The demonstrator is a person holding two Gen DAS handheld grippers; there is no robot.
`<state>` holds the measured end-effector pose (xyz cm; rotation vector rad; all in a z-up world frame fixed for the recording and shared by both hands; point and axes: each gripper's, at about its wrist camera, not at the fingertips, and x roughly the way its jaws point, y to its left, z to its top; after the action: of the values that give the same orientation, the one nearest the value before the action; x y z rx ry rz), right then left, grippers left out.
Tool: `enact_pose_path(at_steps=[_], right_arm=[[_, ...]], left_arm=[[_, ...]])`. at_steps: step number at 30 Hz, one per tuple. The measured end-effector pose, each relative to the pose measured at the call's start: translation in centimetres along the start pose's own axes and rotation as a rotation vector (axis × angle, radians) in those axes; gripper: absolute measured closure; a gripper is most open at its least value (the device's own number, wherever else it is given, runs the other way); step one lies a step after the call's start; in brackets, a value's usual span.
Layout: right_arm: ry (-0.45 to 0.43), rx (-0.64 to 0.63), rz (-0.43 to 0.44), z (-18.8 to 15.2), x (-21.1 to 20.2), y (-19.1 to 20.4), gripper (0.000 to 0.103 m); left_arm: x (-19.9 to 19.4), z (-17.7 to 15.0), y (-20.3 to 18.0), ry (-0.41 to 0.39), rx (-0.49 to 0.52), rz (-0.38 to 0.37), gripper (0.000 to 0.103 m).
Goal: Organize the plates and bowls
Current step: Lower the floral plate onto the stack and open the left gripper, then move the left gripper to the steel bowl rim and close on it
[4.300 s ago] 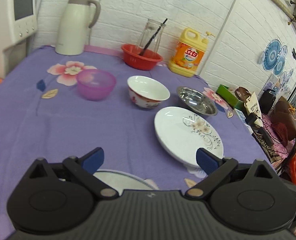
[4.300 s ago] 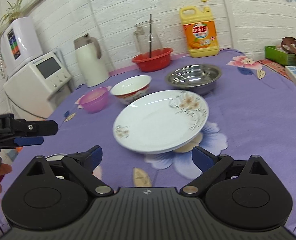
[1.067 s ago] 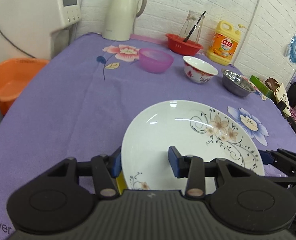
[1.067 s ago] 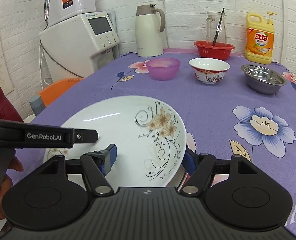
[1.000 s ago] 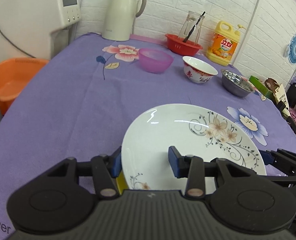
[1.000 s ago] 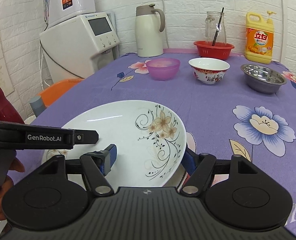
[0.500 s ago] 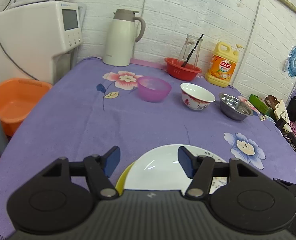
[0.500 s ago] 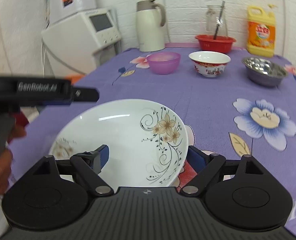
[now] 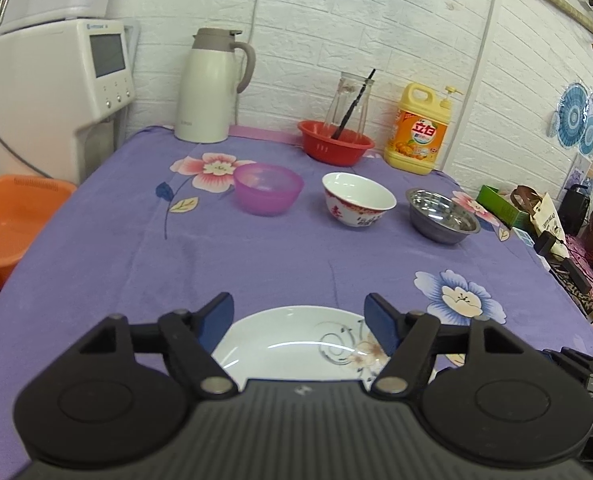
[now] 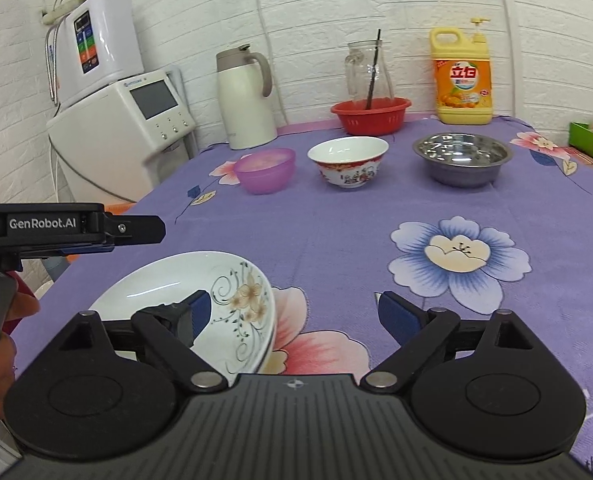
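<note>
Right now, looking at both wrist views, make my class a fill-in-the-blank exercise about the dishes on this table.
1. The bowl between the purple bowl and the steel bowl is white and ____.
2. The floral plate lies on a ____ tablecloth.
3. The left gripper is ____.
4. The glass jug stands in a ____ basin.

Answers: red; purple; open; red

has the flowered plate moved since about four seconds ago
Yes. The flowered plate has come toward the near table edge, away from the steel bowl it lay beside; both claws are open now.
</note>
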<state>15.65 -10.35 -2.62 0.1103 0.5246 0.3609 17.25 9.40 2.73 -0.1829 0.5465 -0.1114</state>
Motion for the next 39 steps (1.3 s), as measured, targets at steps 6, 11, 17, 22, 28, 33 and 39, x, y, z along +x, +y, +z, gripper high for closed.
enact_pose_path(at_steps=[6, 11, 17, 22, 28, 33, 39], right_arm=[[-0.018, 0.034, -0.019, -0.2, -1.3, -1.8, 0.0], [-0.029, 0.066, -0.026, -0.9, -2.6, -3.4, 0.0], [-0.024, 0.103, -0.055, -0.9, -2.6, -6.1, 0.0], [-0.016, 0.136, -0.093, -0.2, -2.0, -8.7, 0.0], [-0.025, 0.142, -0.125, 1.4, -1.4, -11.7, 0.0], [-0.07, 0.106, -0.15, 4.8, -0.3, -14.3, 0.0], [-0.108, 0.085, -0.236, 11.6, 4.8, -18.9, 0.0]], left_arm=[[-0.6, 0.0, -1.8, -0.007, 0.026, -0.013, 0.03], [-1.0, -0.2, -3.5, -0.008, 0.052, -0.018, 0.029], [0.7, 0.1, -5.5, 0.023, 0.081, -0.038, 0.028], [3.4, 0.8, -6.6, 0.069, 0.078, -0.067, 0.028], [6.2, 1.7, -7.6, 0.134, 0.058, -0.113, 0.027], [8.2, 3.5, -8.5, 0.172, 0.06, -0.151, 0.027], [11.7, 7.1, -10.0, 0.199, -0.01, -0.227, 0.026]])
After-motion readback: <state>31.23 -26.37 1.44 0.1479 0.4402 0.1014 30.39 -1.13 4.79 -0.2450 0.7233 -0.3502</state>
